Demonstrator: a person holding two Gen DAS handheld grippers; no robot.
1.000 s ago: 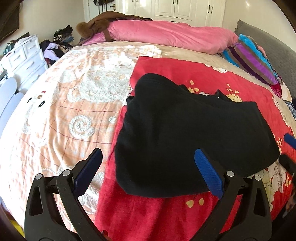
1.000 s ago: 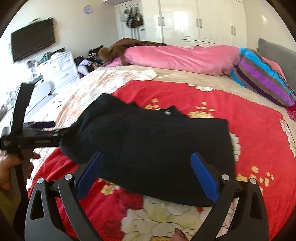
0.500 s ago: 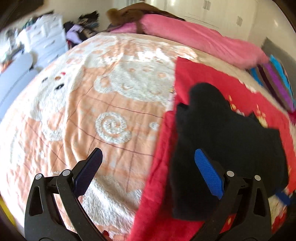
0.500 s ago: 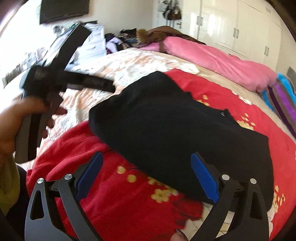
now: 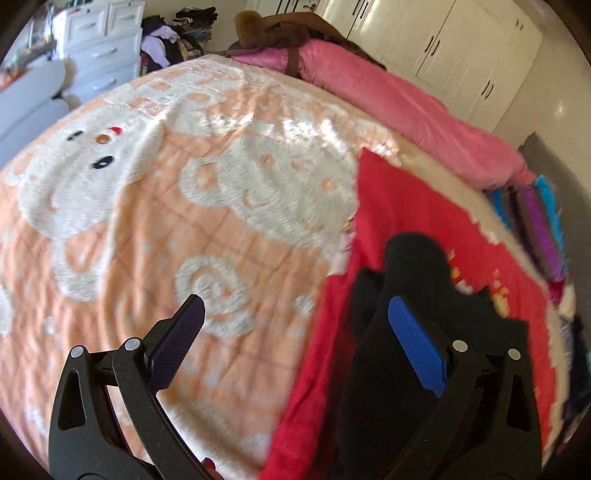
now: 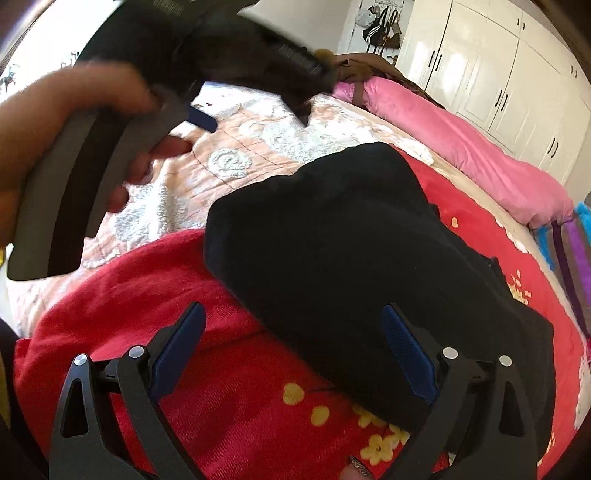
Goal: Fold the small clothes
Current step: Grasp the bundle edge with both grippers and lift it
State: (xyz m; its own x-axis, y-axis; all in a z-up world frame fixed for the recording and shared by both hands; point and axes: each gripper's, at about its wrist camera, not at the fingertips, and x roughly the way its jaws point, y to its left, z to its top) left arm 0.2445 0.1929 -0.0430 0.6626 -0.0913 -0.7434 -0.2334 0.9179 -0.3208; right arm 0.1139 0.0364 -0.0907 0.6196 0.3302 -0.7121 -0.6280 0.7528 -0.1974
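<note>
A folded black garment (image 6: 351, 251) lies on the red flowered blanket (image 6: 155, 288); in the left wrist view the black garment (image 5: 402, 288) sits at the lower right, partly behind my right finger. My left gripper (image 5: 295, 310) is open and empty, held over the peach blanket (image 5: 166, 221) to the garment's left. My right gripper (image 6: 291, 321) is open and empty, just in front of the garment's near edge. The right wrist view also shows the left gripper's handle (image 6: 81, 184), blurred, raised in a hand (image 6: 62, 99) at upper left.
A pink bolster (image 5: 406, 107) and a brown coat (image 5: 280, 29) lie at the bed's far edge. Striped pillows (image 5: 535, 221) sit at the right. White drawers (image 5: 99, 40) and piled clothes (image 5: 173, 40) stand beyond the bed's left side, wardrobes (image 6: 498, 70) behind.
Both grippers have swung left, open and empty throughout. The left one has left the garment for the peach blanket and is lifted high in the right wrist view. The garment lies unmoved.
</note>
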